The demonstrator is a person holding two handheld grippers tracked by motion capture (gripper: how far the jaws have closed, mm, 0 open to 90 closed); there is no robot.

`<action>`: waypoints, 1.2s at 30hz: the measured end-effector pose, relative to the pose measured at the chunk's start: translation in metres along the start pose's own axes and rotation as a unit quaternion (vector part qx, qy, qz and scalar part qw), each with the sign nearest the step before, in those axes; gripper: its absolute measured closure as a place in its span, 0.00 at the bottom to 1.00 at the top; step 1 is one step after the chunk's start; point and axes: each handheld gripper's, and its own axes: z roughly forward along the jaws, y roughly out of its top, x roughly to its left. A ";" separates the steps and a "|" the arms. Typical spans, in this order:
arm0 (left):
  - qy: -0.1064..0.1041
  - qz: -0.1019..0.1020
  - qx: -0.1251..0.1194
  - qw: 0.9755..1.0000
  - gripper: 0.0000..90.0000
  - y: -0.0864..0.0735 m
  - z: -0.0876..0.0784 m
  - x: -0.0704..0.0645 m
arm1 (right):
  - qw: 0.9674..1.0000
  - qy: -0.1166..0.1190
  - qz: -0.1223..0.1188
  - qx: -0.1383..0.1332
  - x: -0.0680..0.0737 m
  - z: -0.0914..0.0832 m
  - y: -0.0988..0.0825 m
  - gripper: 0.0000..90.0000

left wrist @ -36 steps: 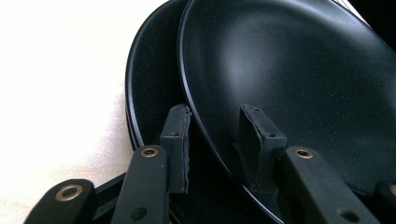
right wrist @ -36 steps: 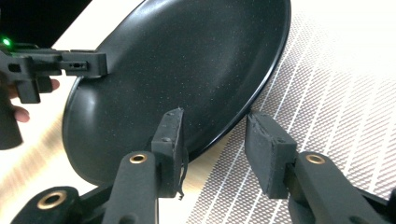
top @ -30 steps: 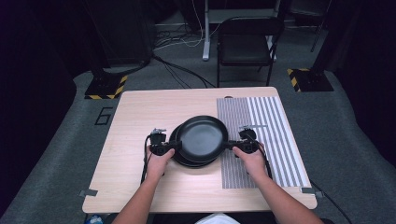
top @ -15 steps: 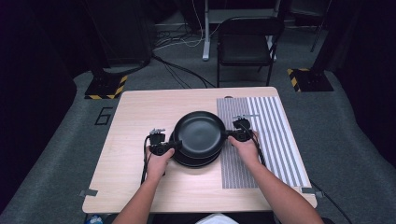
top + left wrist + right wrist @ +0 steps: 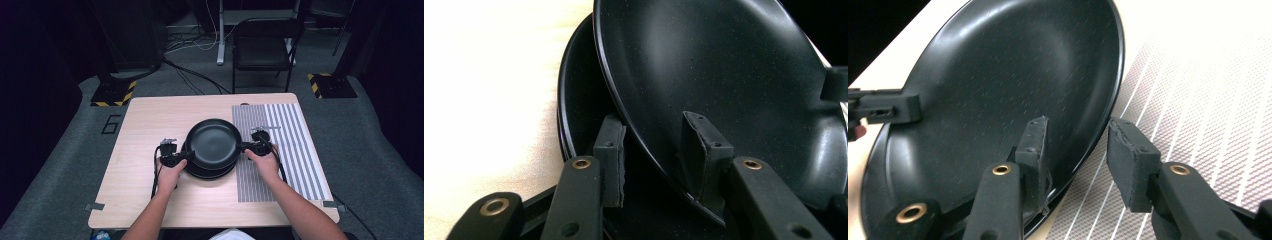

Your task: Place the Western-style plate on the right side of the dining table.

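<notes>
High cam overhead facing fwd, gripper cams close-up, sharing top plate (image 5: 214,143)

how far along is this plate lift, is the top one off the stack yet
Done: both hand-held grippers, left and right, straddle opposite rims of the top black plate. In hand: it looks raised above the lower plate. Left: carrying it clear, perhaps to the striped mat.
</notes>
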 end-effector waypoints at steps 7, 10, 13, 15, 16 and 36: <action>-0.008 -0.009 0.002 1.000 0.69 0.001 0.000 0.002 | 1.000 0.016 -0.001 0.006 0.001 0.006 -0.008 0.67; -0.023 -0.032 0.000 0.999 0.66 0.002 0.001 0.004 | 1.000 0.018 0.005 0.004 0.000 0.009 -0.008 0.69; -0.019 -0.019 0.008 1.000 0.66 0.003 0.001 0.004 | 1.000 0.016 0.002 0.012 0.002 0.009 -0.009 0.69; -0.012 -0.004 0.009 1.000 0.66 0.002 0.001 0.001 | 1.000 0.015 -0.001 0.014 0.003 0.008 -0.009 0.69; -0.006 0.003 0.008 1.000 0.66 0.002 0.002 -0.001 | 1.000 0.017 0.000 0.014 0.002 0.008 -0.010 0.69; 0.014 0.021 0.012 1.000 0.66 0.002 -0.005 -0.010 | 0.999 0.028 0.017 0.008 0.006 -0.001 -0.019 0.70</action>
